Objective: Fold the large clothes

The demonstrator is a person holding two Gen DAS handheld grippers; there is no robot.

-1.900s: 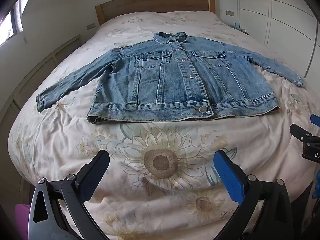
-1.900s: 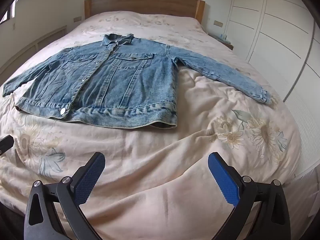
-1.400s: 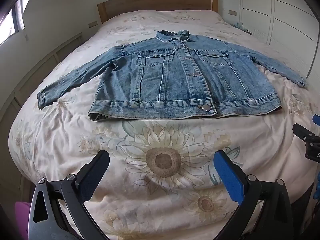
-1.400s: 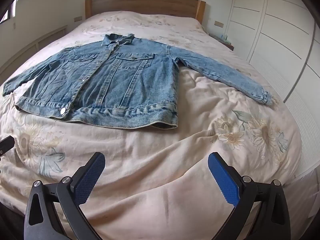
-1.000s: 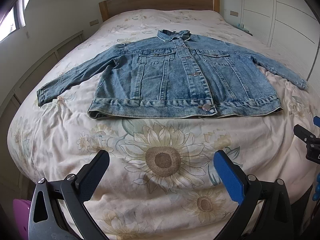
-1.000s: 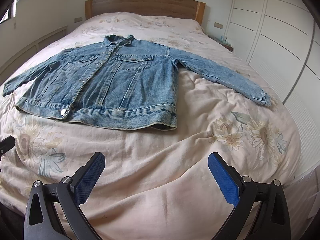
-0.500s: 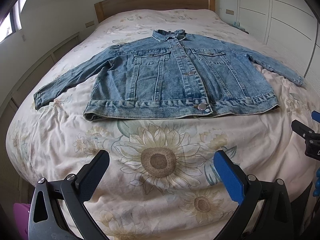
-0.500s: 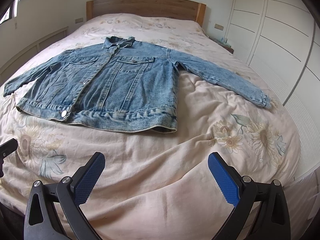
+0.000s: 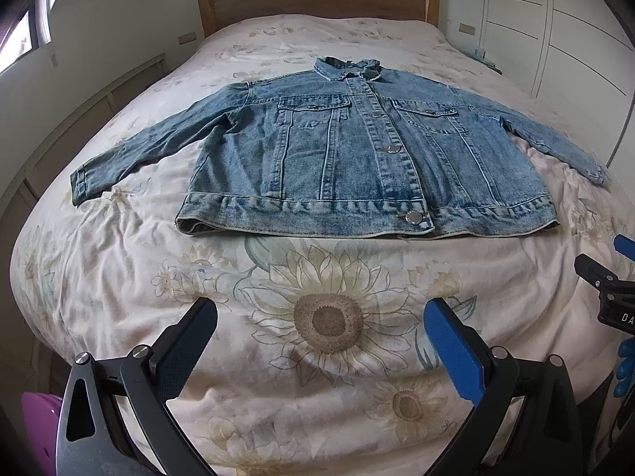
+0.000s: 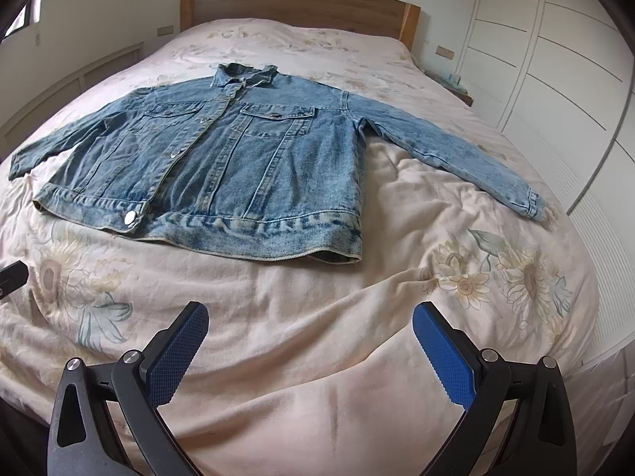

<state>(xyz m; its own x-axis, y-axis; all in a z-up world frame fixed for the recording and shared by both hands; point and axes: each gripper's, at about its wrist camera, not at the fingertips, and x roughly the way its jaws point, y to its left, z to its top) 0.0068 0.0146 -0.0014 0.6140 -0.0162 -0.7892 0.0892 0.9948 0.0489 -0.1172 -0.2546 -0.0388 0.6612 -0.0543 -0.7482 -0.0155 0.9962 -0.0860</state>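
Observation:
A blue denim jacket [image 9: 357,158] [image 10: 222,166] lies flat and buttoned on the bed, front up, collar toward the headboard, both sleeves spread out to the sides. My left gripper [image 9: 320,325] hovers open over the sunflower print near the foot of the bed, well short of the jacket's hem. My right gripper [image 10: 310,327] is open too, above bare bedspread below the jacket's right hem corner. Neither holds anything. The right gripper's body shows at the right edge of the left wrist view.
The bed carries a cream floral bedspread [image 9: 325,317] [image 10: 436,218] with wrinkles near the foot. A wooden headboard [image 9: 317,0] stands at the far end. White wardrobe doors [image 10: 555,79] run along the right side; a low wall ledge [image 9: 91,111] along the left.
Both views have drifted slightly; the jacket sits a little lower and nearer in the frames. It lies as before, and both grippers stay open.

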